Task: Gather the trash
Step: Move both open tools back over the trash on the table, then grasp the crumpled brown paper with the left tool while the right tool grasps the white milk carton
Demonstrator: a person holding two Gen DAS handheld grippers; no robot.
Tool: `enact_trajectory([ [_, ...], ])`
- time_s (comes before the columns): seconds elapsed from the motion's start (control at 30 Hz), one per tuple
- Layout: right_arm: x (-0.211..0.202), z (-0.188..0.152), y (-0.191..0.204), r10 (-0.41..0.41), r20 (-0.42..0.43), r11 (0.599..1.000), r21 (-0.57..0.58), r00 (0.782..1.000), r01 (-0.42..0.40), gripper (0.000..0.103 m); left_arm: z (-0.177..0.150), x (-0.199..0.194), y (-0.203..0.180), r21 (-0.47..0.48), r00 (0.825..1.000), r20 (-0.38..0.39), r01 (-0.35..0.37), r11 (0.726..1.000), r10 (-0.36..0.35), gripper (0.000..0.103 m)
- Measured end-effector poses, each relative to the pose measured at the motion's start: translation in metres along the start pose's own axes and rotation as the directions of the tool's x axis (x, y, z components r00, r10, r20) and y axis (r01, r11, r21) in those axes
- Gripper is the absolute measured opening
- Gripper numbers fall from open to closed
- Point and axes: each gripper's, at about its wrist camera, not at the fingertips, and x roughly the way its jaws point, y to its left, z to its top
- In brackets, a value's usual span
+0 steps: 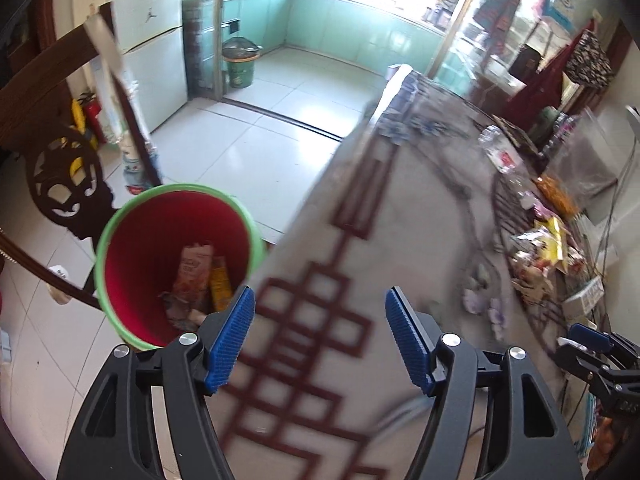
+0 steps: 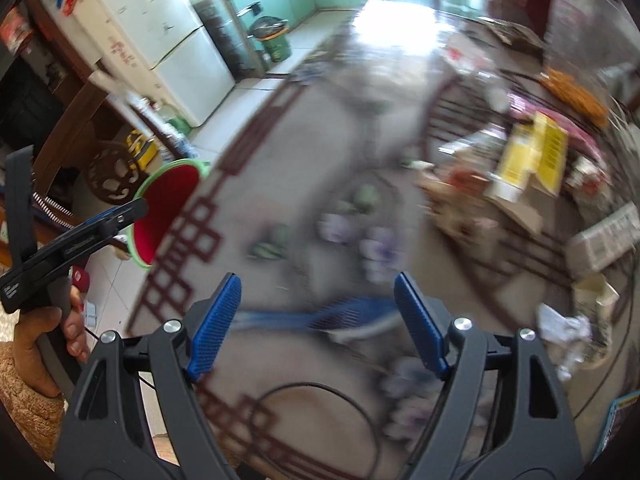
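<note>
A red bin with a green rim (image 1: 160,256) stands on the floor by the table's left edge, holding several wrappers (image 1: 198,280); it also shows in the right wrist view (image 2: 164,208). My left gripper (image 1: 320,340) is open and empty above the table edge, just right of the bin. My right gripper (image 2: 318,320) is open and empty over the patterned tablecloth (image 2: 304,168). A pile of trash with a yellow box (image 2: 532,156) and crumpled paper (image 2: 564,328) lies on the table's right side. The pile also shows in the left wrist view (image 1: 548,248).
A blue fly swatter (image 2: 340,316) and a black cable (image 2: 312,392) lie on the table under my right gripper. A carved wooden chair (image 1: 68,184) stands left of the bin. A fridge (image 1: 152,36) and a green kitchen bin (image 1: 240,64) stand farther off.
</note>
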Motion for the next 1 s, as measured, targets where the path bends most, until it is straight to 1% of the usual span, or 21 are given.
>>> enact_trajectory([
  [0.13, -0.019, -0.008, -0.06, -0.047, 0.027, 0.996, 0.081, 0.999, 0.045, 0.077, -0.007, 0.001, -0.044, 0.043, 1.0, -0.007, 0.029, 0.999, -0.029, 0.065],
  [0.23, -0.039, -0.01, -0.112, -0.115, 0.077, 0.977, 0.188, 0.99, 0.098, 0.077, -0.013, 0.001, -0.072, 0.063, 0.999, -0.011, 0.04, 0.997, -0.04, 0.065],
  [0.3, -0.052, -0.013, -0.151, -0.162, 0.109, 0.948, 0.292, 0.981, 0.124, 0.078, -0.018, 0.002, -0.088, 0.075, 0.999, -0.02, 0.046, 0.996, -0.045, 0.065],
  [0.33, -0.057, -0.014, -0.171, -0.176, 0.121, 0.928, 0.35, 0.977, 0.124, 0.079, -0.021, 0.002, -0.095, 0.082, 0.999, -0.023, 0.047, 0.996, -0.046, 0.065],
  [0.37, -0.06, -0.015, -0.191, -0.179, 0.13, 0.907, 0.406, 0.975, 0.112, 0.079, -0.023, 0.002, -0.103, 0.091, 0.998, -0.028, 0.05, 0.995, -0.047, 0.065],
  [0.47, -0.058, -0.019, -0.232, -0.168, 0.135, 0.854, 0.514, 0.977, 0.076, 0.079, -0.028, 0.0, -0.126, 0.121, 0.998, -0.033, 0.052, 0.991, -0.048, 0.065],
  [0.57, -0.05, -0.022, -0.258, -0.154, 0.133, 0.808, 0.588, 0.979, 0.047, 0.08, -0.027, -0.003, -0.14, 0.139, 0.998, -0.029, 0.052, 0.989, -0.048, 0.065],
  [0.67, -0.034, -0.025, -0.28, -0.122, 0.108, 0.777, 0.628, 0.987, 0.027, 0.081, -0.026, -0.003, -0.152, 0.146, 0.999, -0.028, 0.046, 0.988, -0.042, 0.065],
  [0.73, -0.025, -0.023, -0.288, -0.107, 0.099, 0.768, 0.64, 0.989, 0.019, 0.081, -0.024, 0.0, -0.16, 0.147, 0.998, -0.035, 0.047, 0.988, -0.043, 0.065],
  [0.83, -0.017, -0.019, -0.298, -0.097, 0.089, 0.766, 0.642, 0.991, 0.018, 0.081, -0.019, 0.007, -0.175, 0.153, 0.998, -0.047, 0.057, 0.987, -0.05, 0.065],
  [0.93, -0.009, -0.016, -0.304, -0.079, 0.084, 0.762, 0.647, 0.993, 0.006, 0.081, -0.014, 0.016, -0.191, 0.162, 0.996, -0.061, 0.074, 0.984, -0.065, 0.065],
  [1.0, -0.004, -0.014, -0.31, -0.055, 0.089, 0.759, 0.651, 0.994, -0.016, 0.082, -0.01, 0.023, -0.204, 0.169, 0.994, -0.077, 0.094, 0.981, -0.082, 0.065],
])
